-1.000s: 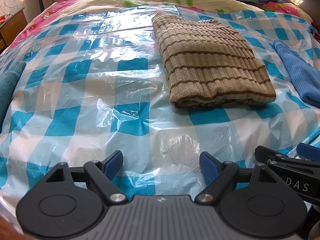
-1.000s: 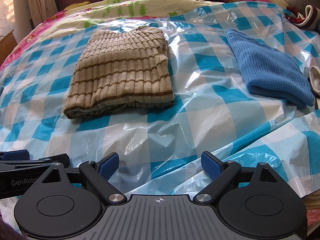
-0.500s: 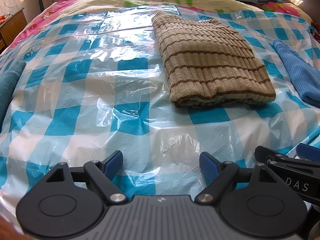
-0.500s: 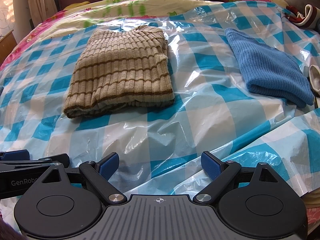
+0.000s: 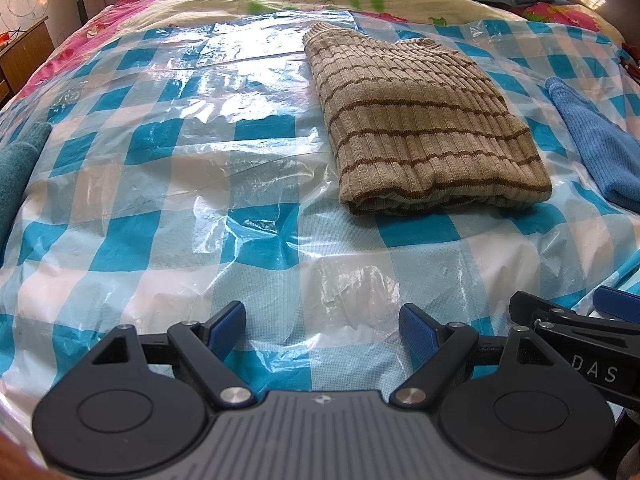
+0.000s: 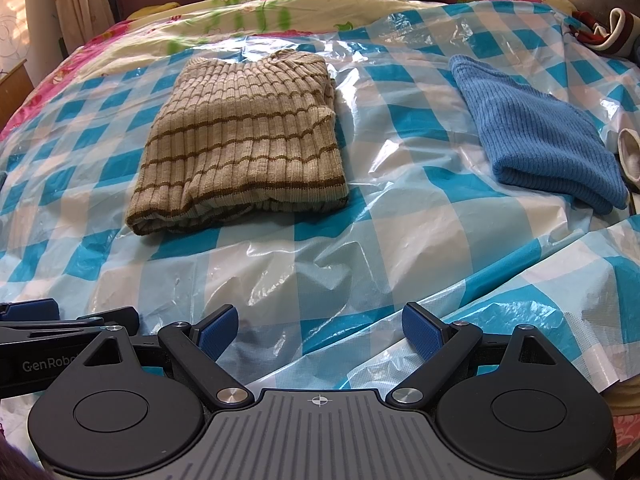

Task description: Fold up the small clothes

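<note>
- Blue-and-white checked plastic sheet (image 6: pixel 360 216) over the bed: glossy, likely slippery.
- Folded beige brown-striped ribbed knit sweater (image 6: pixel 244 144), centre-far: soft, light; pinch its near folded edge.
- Left gripper (image 5: pixel 322 330) and right gripper (image 6: pixel 318 330), near edge: jaws wide apart, empty.

The left gripper (image 5: pixel 322 328) has a grey ribbed centre plate with a small star mark, flanked by two black round housings with raised discs. Black linkage arms with silver screws carry blue, textured pads (image 5: pixel 228 326). The right gripper (image 6: pixel 318 328) is built alike, its plate marked with a small crosshair, its pads (image 6: pixel 420 328) also blue. Seen from the left camera, its black side bears white letters "DAS"; from the right camera, the left one's side reads "GenRobo".
</note>
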`<state>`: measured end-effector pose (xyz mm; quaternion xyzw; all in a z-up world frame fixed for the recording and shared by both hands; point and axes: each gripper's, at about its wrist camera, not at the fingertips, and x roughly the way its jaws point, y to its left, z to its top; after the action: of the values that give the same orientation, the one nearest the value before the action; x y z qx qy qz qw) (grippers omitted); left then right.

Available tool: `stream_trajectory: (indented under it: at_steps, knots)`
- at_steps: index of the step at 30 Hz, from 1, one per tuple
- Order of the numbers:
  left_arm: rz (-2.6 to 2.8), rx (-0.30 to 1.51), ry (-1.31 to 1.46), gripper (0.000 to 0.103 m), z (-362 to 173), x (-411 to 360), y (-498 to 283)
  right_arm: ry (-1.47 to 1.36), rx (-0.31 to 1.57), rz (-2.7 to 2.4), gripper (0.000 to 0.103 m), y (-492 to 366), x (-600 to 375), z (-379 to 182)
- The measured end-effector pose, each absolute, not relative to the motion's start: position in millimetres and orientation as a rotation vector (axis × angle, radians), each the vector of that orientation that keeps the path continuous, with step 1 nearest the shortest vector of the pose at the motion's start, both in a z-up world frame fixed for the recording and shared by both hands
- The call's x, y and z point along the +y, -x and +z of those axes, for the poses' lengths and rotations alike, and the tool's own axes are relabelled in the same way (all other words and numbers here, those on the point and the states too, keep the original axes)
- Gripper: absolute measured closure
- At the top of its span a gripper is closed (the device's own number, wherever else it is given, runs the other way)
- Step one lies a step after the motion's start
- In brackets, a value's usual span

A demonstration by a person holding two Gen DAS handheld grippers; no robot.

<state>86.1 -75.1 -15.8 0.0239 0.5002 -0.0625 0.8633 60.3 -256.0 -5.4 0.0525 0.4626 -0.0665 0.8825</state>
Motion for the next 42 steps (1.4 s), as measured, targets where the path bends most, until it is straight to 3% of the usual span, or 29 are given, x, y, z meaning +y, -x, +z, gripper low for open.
stream_trajectory:
  at_steps: [42]
  knots:
    - [-0.126,1.038,-0.077,0.016,-16.7,-77.9,-83.7,-0.111,0.964,-0.138,0.012,-59.7,-256.5,-7.0]
